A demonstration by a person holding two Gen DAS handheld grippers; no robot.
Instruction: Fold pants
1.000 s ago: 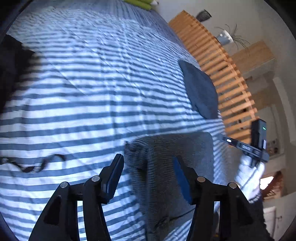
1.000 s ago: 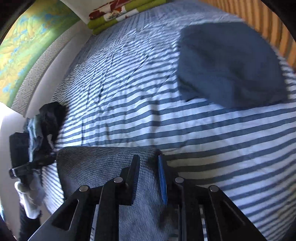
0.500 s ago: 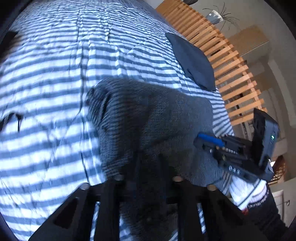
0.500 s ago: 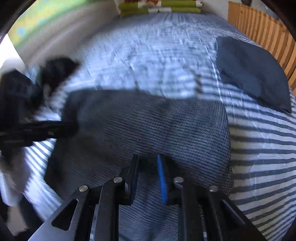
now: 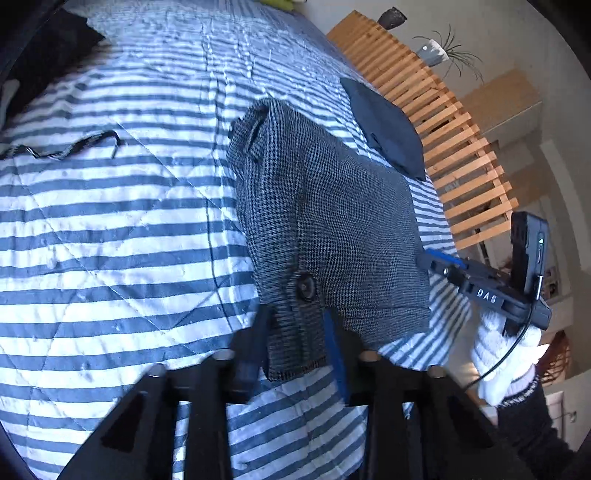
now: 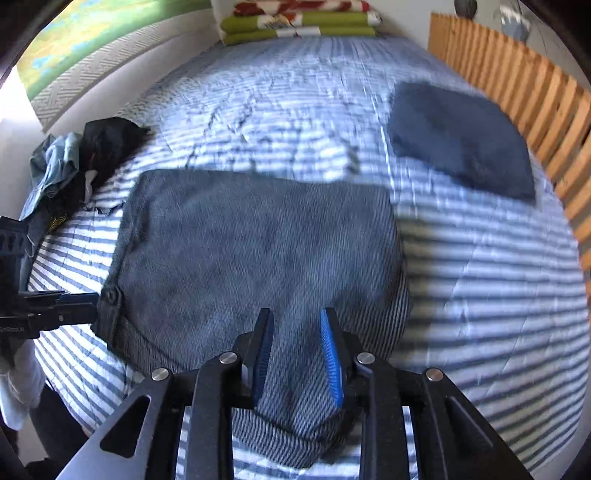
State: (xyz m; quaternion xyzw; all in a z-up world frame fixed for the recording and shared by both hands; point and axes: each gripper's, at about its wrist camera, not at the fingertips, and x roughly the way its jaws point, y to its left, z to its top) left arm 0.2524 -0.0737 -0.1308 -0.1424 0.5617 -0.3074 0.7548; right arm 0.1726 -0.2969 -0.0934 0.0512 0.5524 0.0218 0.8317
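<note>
Grey checked pants [image 5: 332, 206] lie folded into a rectangle on the striped bed, with the waist button [image 5: 306, 286] near me. My left gripper [image 5: 298, 338] is shut on the waistband corner just below the button. In the right wrist view the same pants [image 6: 258, 243] spread out ahead, and my right gripper [image 6: 295, 343] is shut on their near edge, the cloth bunching under the fingers. The right gripper [image 5: 443, 264] also shows at the pants' right edge in the left view, held by a white-gloved hand [image 5: 498, 350]. The left gripper [image 6: 74, 314] shows by the button.
A striped quilt [image 5: 110, 240] covers the bed. A folded dark blue garment [image 6: 461, 140] lies far right by a wooden slat rail [image 6: 535, 96]. A heap of dark and light clothes [image 6: 85, 155] sits at the left edge, a cord [image 5: 66, 147] nearby. Folded green bedding [image 6: 299, 26] lies at the back.
The pants went from a small bunch close to me to a flat folded rectangle on the bed. My left gripper, open a second ago, now grips the waistband corner.
</note>
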